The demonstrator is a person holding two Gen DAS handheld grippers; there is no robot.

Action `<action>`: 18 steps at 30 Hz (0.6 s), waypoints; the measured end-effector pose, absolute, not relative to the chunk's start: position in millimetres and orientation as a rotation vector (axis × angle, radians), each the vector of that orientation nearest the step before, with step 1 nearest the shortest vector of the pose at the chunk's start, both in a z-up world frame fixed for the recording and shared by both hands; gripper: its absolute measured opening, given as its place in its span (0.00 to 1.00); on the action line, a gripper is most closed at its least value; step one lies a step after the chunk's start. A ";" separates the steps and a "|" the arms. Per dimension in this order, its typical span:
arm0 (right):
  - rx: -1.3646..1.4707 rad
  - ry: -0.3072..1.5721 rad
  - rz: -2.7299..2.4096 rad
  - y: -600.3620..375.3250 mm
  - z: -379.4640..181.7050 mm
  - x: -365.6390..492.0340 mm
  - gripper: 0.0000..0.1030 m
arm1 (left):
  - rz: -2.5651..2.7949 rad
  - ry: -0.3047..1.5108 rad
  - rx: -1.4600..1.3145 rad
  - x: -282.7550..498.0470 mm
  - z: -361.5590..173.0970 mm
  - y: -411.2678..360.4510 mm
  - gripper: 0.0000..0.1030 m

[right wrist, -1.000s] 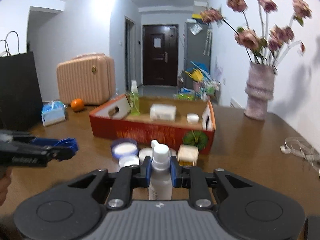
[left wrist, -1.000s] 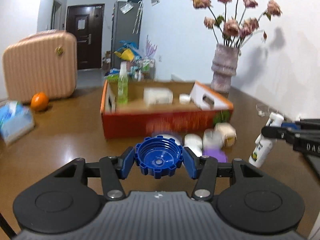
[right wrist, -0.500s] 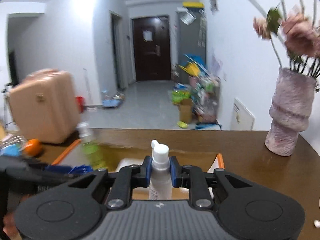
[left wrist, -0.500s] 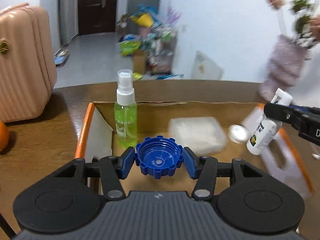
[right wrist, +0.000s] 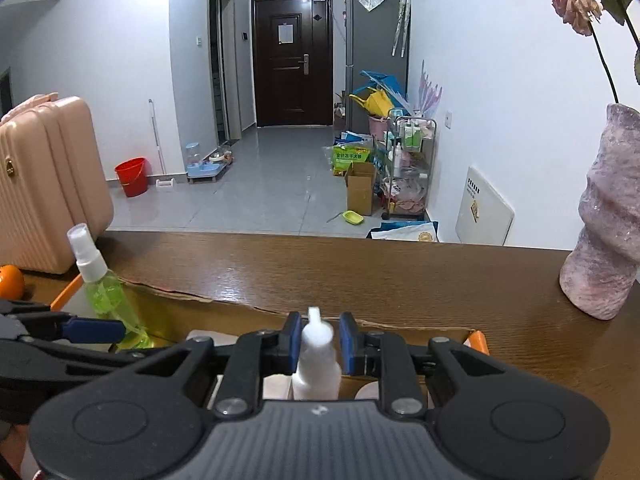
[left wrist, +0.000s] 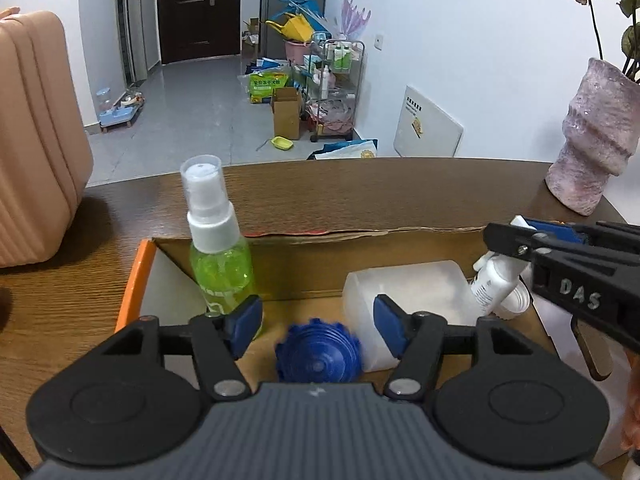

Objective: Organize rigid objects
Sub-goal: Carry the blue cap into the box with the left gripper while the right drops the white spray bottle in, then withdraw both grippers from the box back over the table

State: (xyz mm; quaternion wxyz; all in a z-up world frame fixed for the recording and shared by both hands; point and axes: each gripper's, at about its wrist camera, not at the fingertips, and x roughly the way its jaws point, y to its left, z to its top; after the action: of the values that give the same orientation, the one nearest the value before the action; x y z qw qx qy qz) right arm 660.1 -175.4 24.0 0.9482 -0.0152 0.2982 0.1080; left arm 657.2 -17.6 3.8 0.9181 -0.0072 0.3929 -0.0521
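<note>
My left gripper (left wrist: 318, 320) is open above the orange-rimmed cardboard box (left wrist: 136, 276). The blue ridged cap (left wrist: 318, 356) is blurred, below and between the jaws, free of them. A green spray bottle (left wrist: 218, 256) stands at the box's back left, a frosted white container (left wrist: 404, 292) lies to the right. My right gripper (right wrist: 316, 338) has its jaws slightly apart around a small white bottle (right wrist: 316, 364), with gaps at both pads; the bottle hangs low in the box. The right gripper also shows in the left wrist view (left wrist: 516, 240) with the bottle (left wrist: 496, 280).
A pink-grey vase (right wrist: 604, 232) with dried roses stands on the brown table (right wrist: 360, 268) to the right. A pink suitcase (right wrist: 44, 184) and an orange (right wrist: 10, 280) stand at the left. A small white jar (left wrist: 516, 300) lies in the box by the bottle.
My left gripper opened and the blue cap dropped into the box. My right gripper lowered over the box and its jaws parted from the white bottle.
</note>
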 end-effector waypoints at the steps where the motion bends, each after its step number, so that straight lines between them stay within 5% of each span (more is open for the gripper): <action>1: -0.024 0.604 0.219 -176.2 25.8 657.6 0.20 | -0.104 0.808 -0.018 654.6 5.0 -16.2 0.64; 11: -0.024 0.521 0.223 -197.7 91.3 590.2 0.26 | -0.116 0.724 0.005 561.3 68.0 10.0 0.73; 15: -0.065 0.473 0.231 -216.8 116.6 526.3 0.50 | -0.108 0.610 0.043 493.7 95.1 28.8 0.78; 18: -0.139 0.454 0.226 -230.3 117.7 476.9 0.50 | -0.069 0.554 0.079 444.1 103.7 41.6 0.80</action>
State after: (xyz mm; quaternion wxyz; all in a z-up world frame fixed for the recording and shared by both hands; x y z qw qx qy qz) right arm 476.9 -230.3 117.7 0.9656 -0.0686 0.2246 0.1119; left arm 444.1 41.6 103.7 0.9605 0.0389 0.2734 -0.0340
